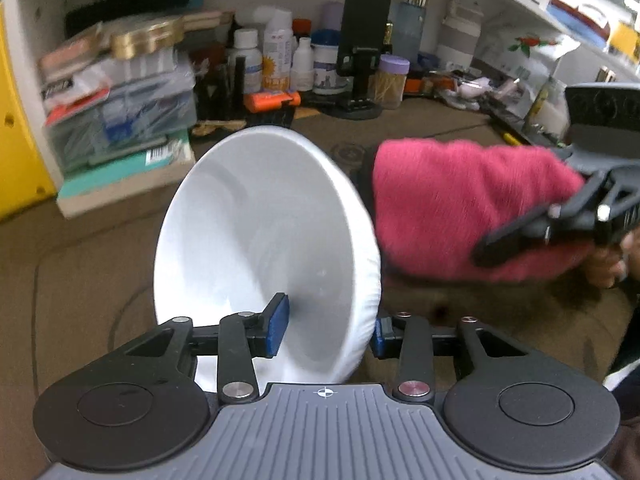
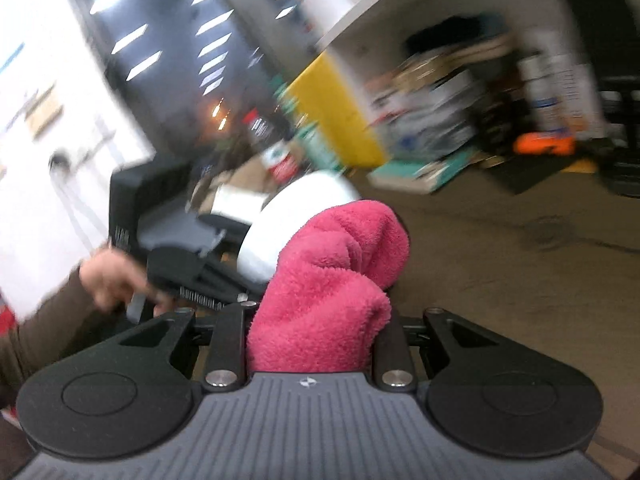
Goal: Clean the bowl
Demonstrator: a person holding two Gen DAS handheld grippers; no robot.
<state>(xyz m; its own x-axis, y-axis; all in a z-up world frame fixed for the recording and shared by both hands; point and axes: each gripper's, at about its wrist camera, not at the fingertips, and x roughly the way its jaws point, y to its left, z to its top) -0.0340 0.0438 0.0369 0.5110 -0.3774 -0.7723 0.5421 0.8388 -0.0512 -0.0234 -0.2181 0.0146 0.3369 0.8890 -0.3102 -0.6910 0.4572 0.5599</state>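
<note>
the brown worktop (image 1: 100, 264) carried everything, with a cluttered white shelf unit (image 1: 36, 8) along its far edge, stacked with boxes, bottles and a black phone stand (image 1: 362, 52). above the worktop's near middle the white bowl (image 1: 264, 240) was held tipped on its side, its opening turned toward the left camera. the left gripper (image 1: 328, 330) was clamped on the bowl's rim, one blue pad (image 1: 278, 324) inside the wall and the other outside, jaws narrowed to the thickness of the wall. beside the bowl's outer right side, near it and perhaps brushing it, was the pink fluffy cloth (image 1: 464, 208), bunched and pinched in the right gripper (image 2: 320, 340), whose jaws were closed down on the wad.

the step in hand looked like wiping the bowl with the cloth. to do it well, the left grip would need to hold firm so the rim did not swivel between the pads, while the cloth was pressed with broad contact and swept around the curved wall, inside as well as outside, avoiding the pad sitting in the bowl.

the right view was heavily blurred, so whether cloth and bowl actually touched could not be settled. the bowl's base and far outer side were hidden, the right gripper's fingertips were buried in the cloth, and any dirt on the bowl was too faint to make out.
</note>
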